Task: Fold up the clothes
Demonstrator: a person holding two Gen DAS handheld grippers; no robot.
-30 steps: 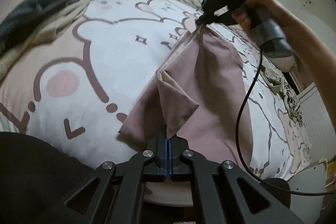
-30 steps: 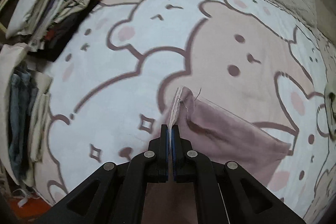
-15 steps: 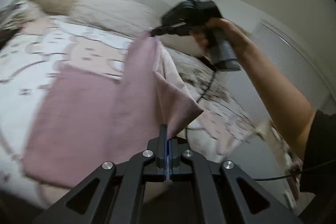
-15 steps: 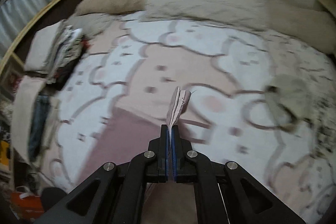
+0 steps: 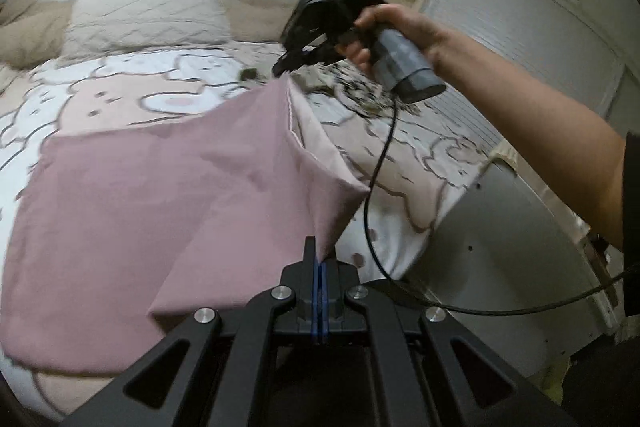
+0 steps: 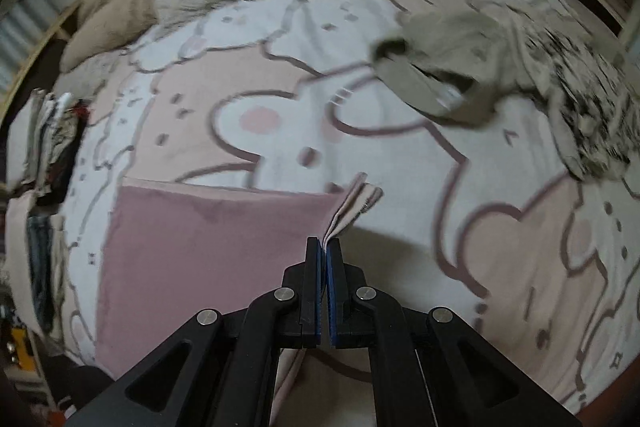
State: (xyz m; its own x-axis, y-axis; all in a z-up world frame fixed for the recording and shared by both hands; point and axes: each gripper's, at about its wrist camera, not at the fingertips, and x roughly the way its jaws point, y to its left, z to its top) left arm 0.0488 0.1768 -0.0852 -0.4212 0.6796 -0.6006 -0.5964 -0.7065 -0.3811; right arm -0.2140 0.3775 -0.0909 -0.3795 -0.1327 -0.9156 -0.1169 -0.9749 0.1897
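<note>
A dusty-pink cloth (image 5: 132, 203) is stretched in the air over the bed, its far edge trailing on the cartoon-print bedspread (image 5: 120, 95). My left gripper (image 5: 320, 259) is shut on one corner of it at the bottom of the left wrist view. My right gripper (image 5: 282, 69), held by a hand at the upper middle, is shut on another corner. In the right wrist view the right gripper (image 6: 325, 247) pinches a bunched hem, and the pink cloth (image 6: 208, 247) hangs down to the left below it.
Pillows (image 5: 148, 15) line the head of the bed. A crumpled grey-beige garment (image 6: 436, 67) and a black-and-white patterned one (image 6: 592, 107) lie on the bedspread (image 6: 380, 155) at the right. Stacks of clothes (image 6: 48, 147) sit at the left edge. A cable (image 5: 376, 187) hangs from the right gripper.
Both grippers have swung across the bed with the pink cloth, lifting it off the bedspread and spreading it between them. The clothes stacks left the left wrist view; pillows and a door came in.
</note>
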